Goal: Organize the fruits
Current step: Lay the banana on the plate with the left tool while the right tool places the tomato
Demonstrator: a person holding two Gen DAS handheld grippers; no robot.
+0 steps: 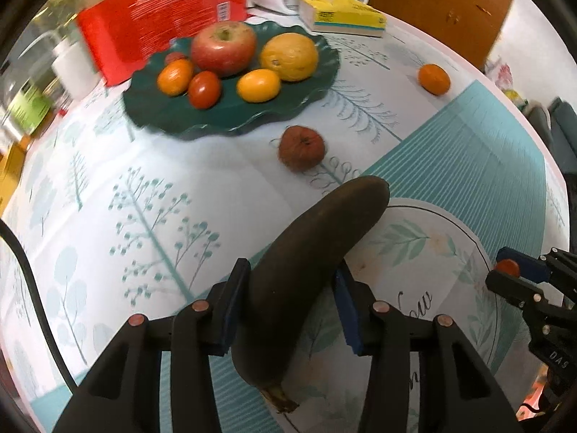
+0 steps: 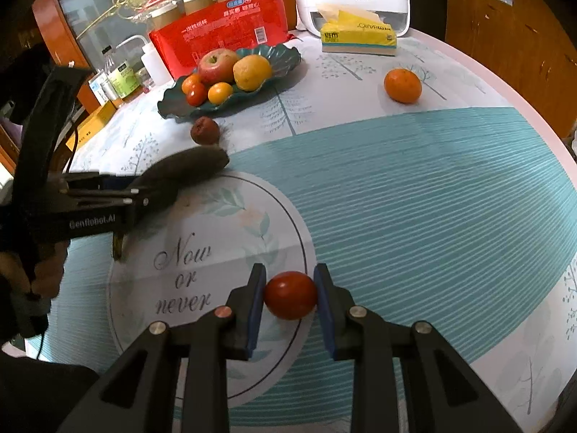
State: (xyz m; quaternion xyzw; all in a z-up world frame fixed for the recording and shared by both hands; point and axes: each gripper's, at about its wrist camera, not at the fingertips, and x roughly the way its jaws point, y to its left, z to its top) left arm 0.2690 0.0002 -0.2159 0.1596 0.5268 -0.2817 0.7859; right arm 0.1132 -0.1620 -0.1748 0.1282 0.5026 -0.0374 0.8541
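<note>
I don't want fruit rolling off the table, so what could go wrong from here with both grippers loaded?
The left gripper pinches the blackened banana near its stem end, so the long free end may swing or the soft fruit may squash. The right gripper clamps the small red tomato by its round sides; it could pop out and roll. The green plate is already crowded, so adding fruit may knock pieces off.

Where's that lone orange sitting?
In the right wrist view the orange lies alone on the tablecloth, upper right, right of the green plate, in front of the tissue box.
</note>
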